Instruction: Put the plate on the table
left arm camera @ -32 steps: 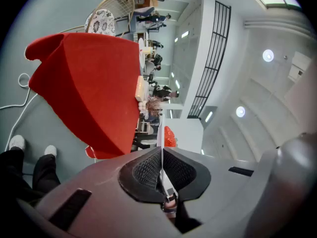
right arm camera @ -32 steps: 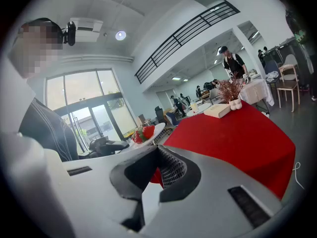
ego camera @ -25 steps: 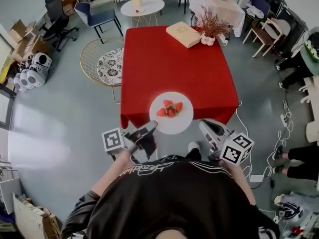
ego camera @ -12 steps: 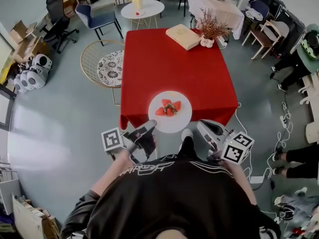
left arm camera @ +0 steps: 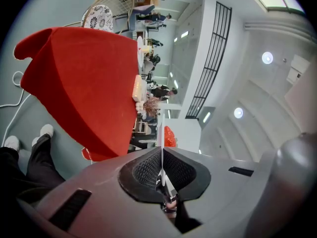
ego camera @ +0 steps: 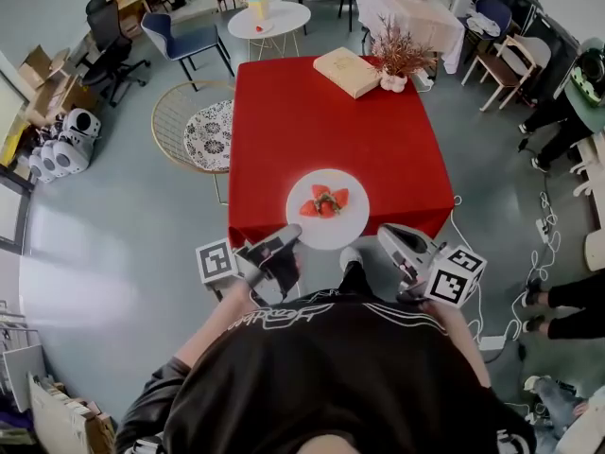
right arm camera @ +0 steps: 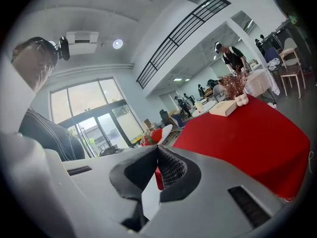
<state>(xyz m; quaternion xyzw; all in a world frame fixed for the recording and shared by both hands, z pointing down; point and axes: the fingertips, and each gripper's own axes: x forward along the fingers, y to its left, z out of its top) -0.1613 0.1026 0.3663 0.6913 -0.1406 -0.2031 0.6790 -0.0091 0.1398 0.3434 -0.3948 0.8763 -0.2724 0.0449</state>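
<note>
A white plate (ego camera: 328, 225) with red strawberries (ego camera: 322, 202) hangs over the near edge of the red table (ego camera: 331, 112). I hold it from both sides. My left gripper (ego camera: 286, 241) is shut on the plate's left rim, which shows as a thin white edge (left arm camera: 162, 133) between the pads of the left gripper (left arm camera: 162, 150). My right gripper (ego camera: 386, 237) is shut on the right rim. In the right gripper view the plate (right arm camera: 165, 132) and strawberries (right arm camera: 152, 136) rise just beyond the tips of the right gripper (right arm camera: 158, 150). The plate stays level.
A tan box (ego camera: 348, 68) and a vase of dried branches (ego camera: 397, 53) stand at the table's far end. A round wicker chair (ego camera: 201, 113) is left of the table. My shoe (ego camera: 350, 254) is below the plate. People and cables (ego camera: 473, 263) are at the right.
The plate and both grippers have barely shifted. My foot has stepped forward under the plate's near edge.
</note>
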